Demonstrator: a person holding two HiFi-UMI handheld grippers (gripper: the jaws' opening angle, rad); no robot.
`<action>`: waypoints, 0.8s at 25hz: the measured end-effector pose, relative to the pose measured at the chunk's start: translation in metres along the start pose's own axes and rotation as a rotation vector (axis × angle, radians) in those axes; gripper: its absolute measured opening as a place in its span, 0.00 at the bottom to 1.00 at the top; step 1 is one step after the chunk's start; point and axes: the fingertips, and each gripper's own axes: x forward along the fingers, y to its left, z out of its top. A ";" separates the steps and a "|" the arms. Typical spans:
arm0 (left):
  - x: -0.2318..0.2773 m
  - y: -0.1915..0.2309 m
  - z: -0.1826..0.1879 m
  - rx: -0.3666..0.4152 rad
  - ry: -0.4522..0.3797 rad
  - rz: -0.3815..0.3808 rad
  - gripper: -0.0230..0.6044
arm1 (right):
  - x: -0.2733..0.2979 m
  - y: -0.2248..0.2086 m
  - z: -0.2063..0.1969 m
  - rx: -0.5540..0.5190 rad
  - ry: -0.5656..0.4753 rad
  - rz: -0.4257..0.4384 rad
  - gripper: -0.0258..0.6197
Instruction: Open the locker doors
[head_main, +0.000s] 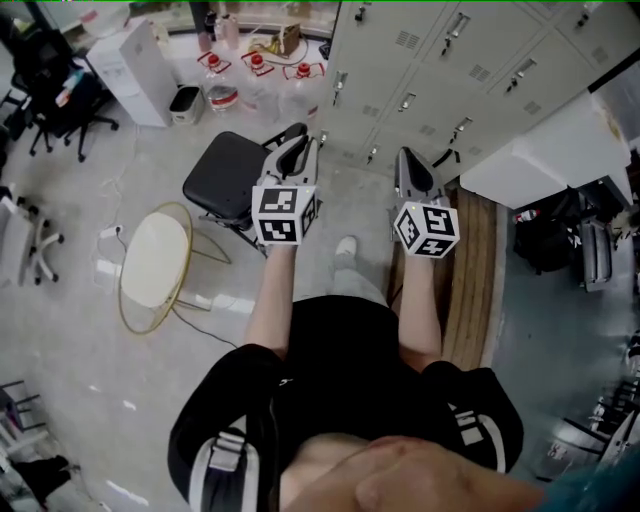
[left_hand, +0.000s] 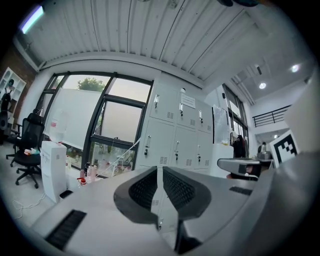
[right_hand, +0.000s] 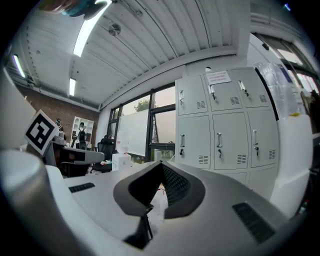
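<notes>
Lockers (head_main: 450, 70) ahead, all doors shut; both grippers short of them.
Contents hidden behind doors. Left gripper (head_main: 303, 140): jaws cracked a sliver, nothing btwn, no contact. Right gripper (head_main: 403, 158): jaws pressed together, empty, no contact. Both level, aimed at locker bank, well apart from handles (right_hand: 218, 137). Bank cut off at head-view edge; paper label (right_hand: 216, 77) on upper door too small to read.
</notes>
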 end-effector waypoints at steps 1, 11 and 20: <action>0.004 0.002 -0.001 -0.011 -0.002 0.002 0.11 | 0.005 -0.001 0.000 -0.003 -0.002 0.007 0.05; 0.081 0.005 -0.006 -0.026 0.029 -0.006 0.11 | 0.062 -0.054 -0.011 0.045 -0.001 0.011 0.05; 0.177 0.002 -0.006 -0.030 0.056 -0.017 0.11 | 0.143 -0.106 -0.027 0.101 0.033 0.057 0.05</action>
